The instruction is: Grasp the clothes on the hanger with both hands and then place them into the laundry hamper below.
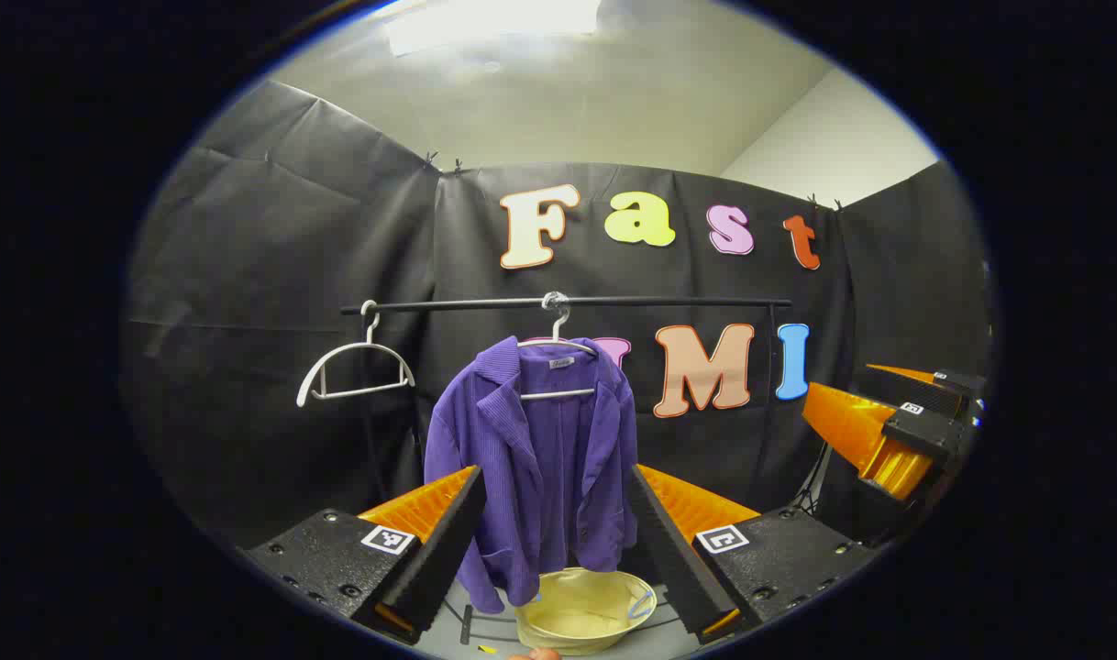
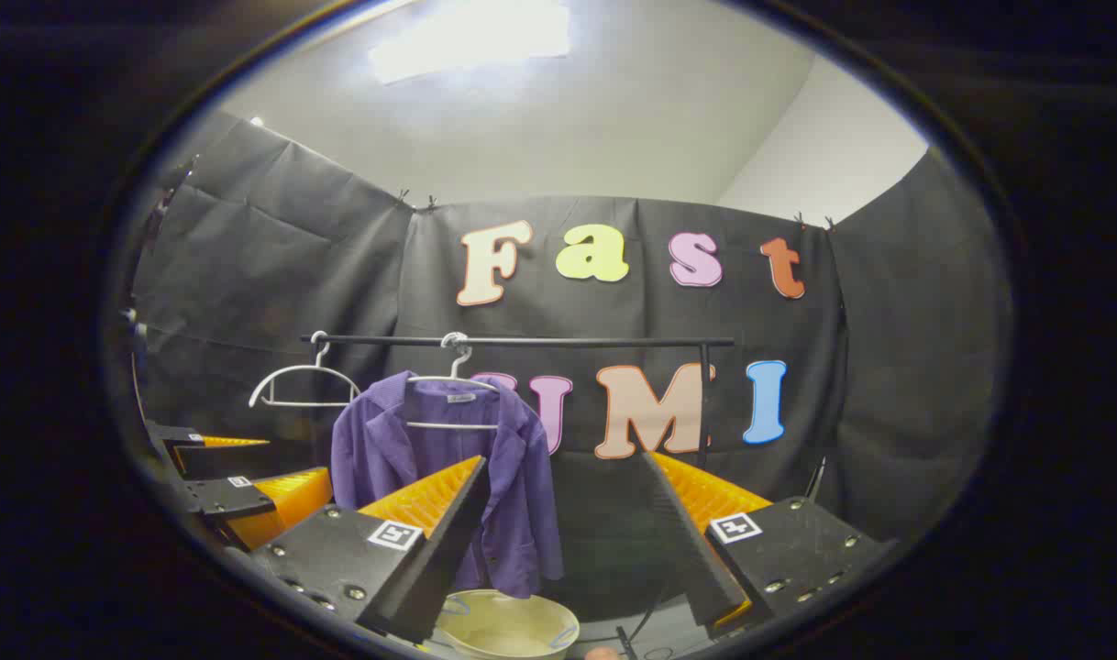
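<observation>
A purple corduroy jacket [image 1: 533, 458] hangs on a white hanger [image 1: 558, 367] from a black rail [image 1: 568, 302]; the same jacket [image 2: 448, 477] is left of centre in the right gripper view. Below it sits a cream laundry hamper [image 1: 581, 610], also seen as a pale hamper [image 2: 508, 628]. My left gripper [image 1: 554, 522] is open, its fingers framing the jacket from a distance, nothing between them. My right gripper [image 2: 563, 513] is open too, with the jacket behind its left finger. The right gripper [image 1: 893, 431] shows at the right edge of the left gripper view, and the left gripper [image 2: 237, 495] at the left of the right gripper view.
An empty white hanger [image 1: 355, 367] hangs on the rail left of the jacket, seen too as a bare hanger [image 2: 302, 385]. The rail's black upright post [image 2: 703, 403] stands to the right. Black cloth walls close the booth behind and at both sides.
</observation>
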The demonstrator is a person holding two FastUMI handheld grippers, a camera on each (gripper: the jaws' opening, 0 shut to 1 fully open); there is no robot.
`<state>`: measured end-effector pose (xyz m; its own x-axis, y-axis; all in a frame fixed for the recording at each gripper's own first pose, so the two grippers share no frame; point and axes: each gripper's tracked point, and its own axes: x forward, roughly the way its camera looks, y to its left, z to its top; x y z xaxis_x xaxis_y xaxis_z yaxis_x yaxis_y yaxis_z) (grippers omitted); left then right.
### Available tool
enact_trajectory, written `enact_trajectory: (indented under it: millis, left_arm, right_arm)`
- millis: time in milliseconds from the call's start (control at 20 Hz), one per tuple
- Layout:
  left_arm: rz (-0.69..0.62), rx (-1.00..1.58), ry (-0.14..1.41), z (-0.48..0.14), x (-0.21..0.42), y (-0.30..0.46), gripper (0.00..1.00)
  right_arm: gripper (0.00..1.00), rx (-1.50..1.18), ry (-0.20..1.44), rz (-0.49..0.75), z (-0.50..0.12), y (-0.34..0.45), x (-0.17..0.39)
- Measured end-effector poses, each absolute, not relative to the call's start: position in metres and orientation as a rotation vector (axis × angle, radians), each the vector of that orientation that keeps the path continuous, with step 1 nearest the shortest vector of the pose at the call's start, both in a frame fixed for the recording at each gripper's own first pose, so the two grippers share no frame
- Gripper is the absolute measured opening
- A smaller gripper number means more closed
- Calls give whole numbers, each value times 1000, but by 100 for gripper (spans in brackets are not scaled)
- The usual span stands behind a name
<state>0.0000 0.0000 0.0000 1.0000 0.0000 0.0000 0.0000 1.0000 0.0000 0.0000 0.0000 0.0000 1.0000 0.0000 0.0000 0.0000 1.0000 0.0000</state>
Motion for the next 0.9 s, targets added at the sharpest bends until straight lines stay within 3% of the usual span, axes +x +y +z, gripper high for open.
enact_trajectory:
  millis: [100, 600, 650, 900]
  left_arm:
    - [-12, -11, 6, -5, 1, 0, 96]
    - [2, -20, 38, -14, 10, 4, 92]
    - [9, -19, 39, -14, 10, 5, 96]
    - [43, -11, 46, -10, 10, 5, 92]
  right_arm:
    - [98, -5, 9, -13, -2, 2, 1]
    - [98, -21, 20, -37, -14, 0, 15]
    - [98, -19, 22, -34, -16, 0, 19]
    - [98, -20, 30, -10, -32, 1, 60]
